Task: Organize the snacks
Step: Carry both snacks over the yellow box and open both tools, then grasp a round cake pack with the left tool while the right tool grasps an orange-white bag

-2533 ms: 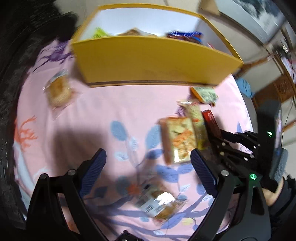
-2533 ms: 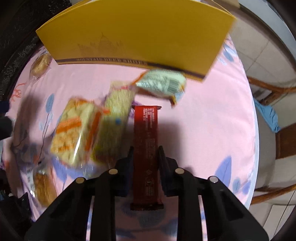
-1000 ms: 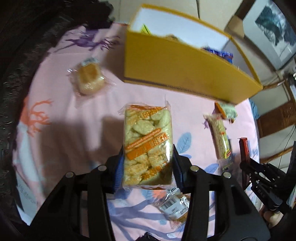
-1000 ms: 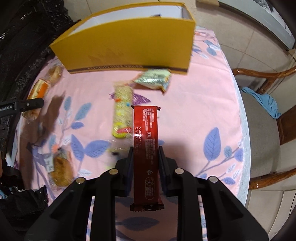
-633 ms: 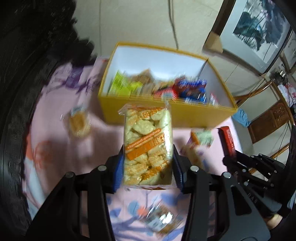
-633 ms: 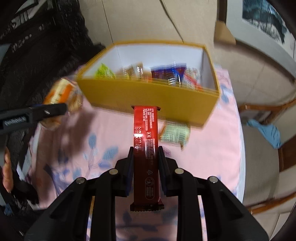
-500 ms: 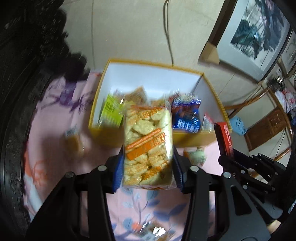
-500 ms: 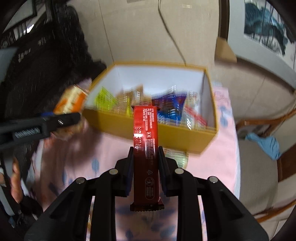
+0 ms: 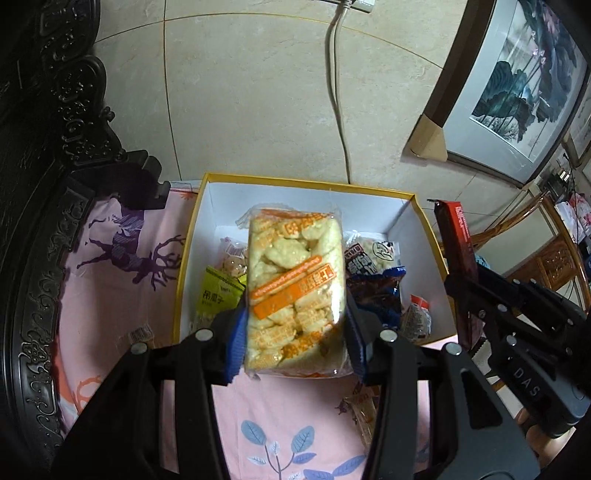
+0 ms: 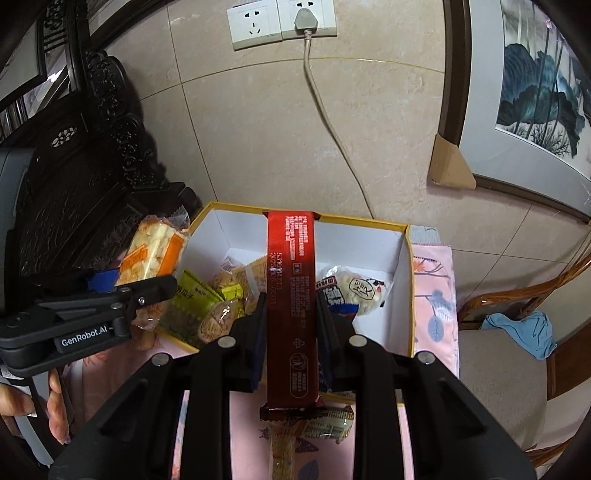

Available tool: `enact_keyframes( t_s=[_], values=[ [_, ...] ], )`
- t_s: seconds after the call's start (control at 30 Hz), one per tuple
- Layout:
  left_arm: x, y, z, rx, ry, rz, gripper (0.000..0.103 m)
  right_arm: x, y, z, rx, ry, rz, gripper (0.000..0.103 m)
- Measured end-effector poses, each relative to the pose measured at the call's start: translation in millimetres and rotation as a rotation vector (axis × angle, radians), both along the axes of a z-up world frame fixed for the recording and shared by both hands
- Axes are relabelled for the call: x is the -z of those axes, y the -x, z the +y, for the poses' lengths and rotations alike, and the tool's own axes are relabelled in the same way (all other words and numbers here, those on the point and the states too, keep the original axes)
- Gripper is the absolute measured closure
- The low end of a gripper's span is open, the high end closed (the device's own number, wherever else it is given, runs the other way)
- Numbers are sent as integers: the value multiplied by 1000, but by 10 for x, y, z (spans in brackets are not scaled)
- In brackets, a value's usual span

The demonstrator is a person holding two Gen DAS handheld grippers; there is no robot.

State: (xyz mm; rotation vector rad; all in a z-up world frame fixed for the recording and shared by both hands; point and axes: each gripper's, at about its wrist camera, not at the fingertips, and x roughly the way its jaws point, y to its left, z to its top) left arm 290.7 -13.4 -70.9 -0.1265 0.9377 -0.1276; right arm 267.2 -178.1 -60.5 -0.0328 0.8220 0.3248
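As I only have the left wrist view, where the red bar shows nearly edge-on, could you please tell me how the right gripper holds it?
Observer: The right gripper is shut on the red bar. Its pads press the two long edges, and the printed face is up.
Operator: Thank you. Where does my cracker pack sit against the yellow box?
Observer: In the right wrist view the cracker pack overlaps the left back corner of the yellow box. I cannot tell how high it is.
Operator: And what is plugged in above?
Observer: The grey plug sits in the right outlet of the wall socket. The left outlet is free.
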Motion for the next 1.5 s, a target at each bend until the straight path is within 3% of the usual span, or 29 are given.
enact_keyframes(
  t_s=[0.7,0.77,0.8,1.0,1.1,1.2,1.33,1.43,1.5],
  values=[
    [-63,-361,-42,-4,-46,6,56,-115,-362,38,16,7,-25,78],
    [-85,-406,-7,-33,-54,9,31,-89,-414,25,34,25,2,63],
    [-103,-406,28,-49,-55,2,10,-89,-421,11,40,28,4,48],
    [-193,-330,295,-111,-25,-11,6,-61,-267,-192,43,30,14,44],
    [-176,-168,419,-128,-9,-16,6,60,-35,-284,27,22,46,44],
    [-76,76,570,-153,3,-15,6,380,292,-293,-24,43,91,44],
    [242,424,781,-187,64,66,6,1082,568,-219,-115,156,186,44],
    [497,701,904,-203,99,140,6,1371,617,-155,-188,236,148,44],
    [633,864,939,-192,76,181,6,1481,606,-106,-235,290,115,44]
  ],
)
